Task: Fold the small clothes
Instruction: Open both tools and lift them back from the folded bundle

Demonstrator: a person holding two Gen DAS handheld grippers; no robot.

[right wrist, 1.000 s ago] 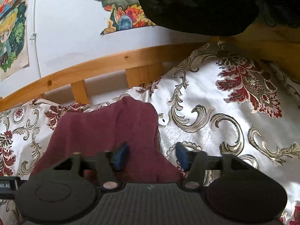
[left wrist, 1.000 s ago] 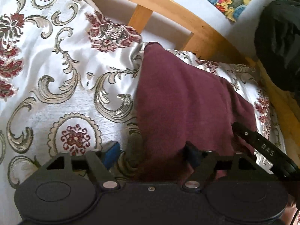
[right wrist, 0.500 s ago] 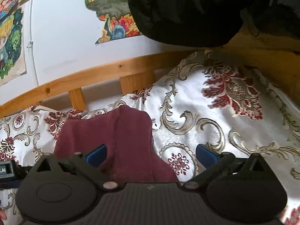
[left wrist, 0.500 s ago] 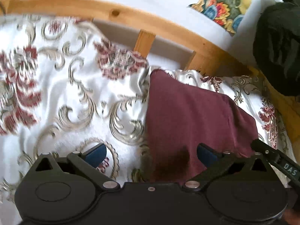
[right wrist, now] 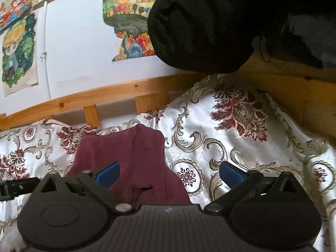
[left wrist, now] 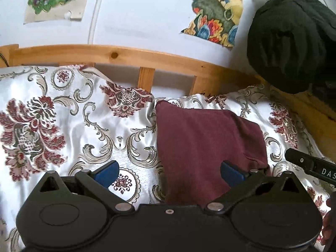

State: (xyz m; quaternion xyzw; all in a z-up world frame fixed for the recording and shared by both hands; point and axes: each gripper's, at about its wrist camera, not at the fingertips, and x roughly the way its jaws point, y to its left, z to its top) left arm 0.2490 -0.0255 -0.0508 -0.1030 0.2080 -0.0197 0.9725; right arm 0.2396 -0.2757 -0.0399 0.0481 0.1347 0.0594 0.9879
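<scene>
A folded maroon garment (left wrist: 208, 145) lies on the floral bedspread (left wrist: 63, 130). It also shows in the right wrist view (right wrist: 130, 157). My left gripper (left wrist: 169, 171) is open and empty, raised above the garment's near left edge. My right gripper (right wrist: 169, 172) is open and empty, raised above the garment's near right edge. Part of the right gripper (left wrist: 310, 166) shows at the right in the left wrist view.
A wooden bed rail (left wrist: 130, 56) runs behind the bedspread, with a white wall and posters (left wrist: 216, 16) above. A black garment (right wrist: 210, 25) hangs over the far right corner, also in the left wrist view (left wrist: 289, 35). A wooden side board (right wrist: 294, 92) borders the right.
Both grippers opened wide, let go of the maroon garment and pulled back and up. The garment now lies folded on the bedspread.
</scene>
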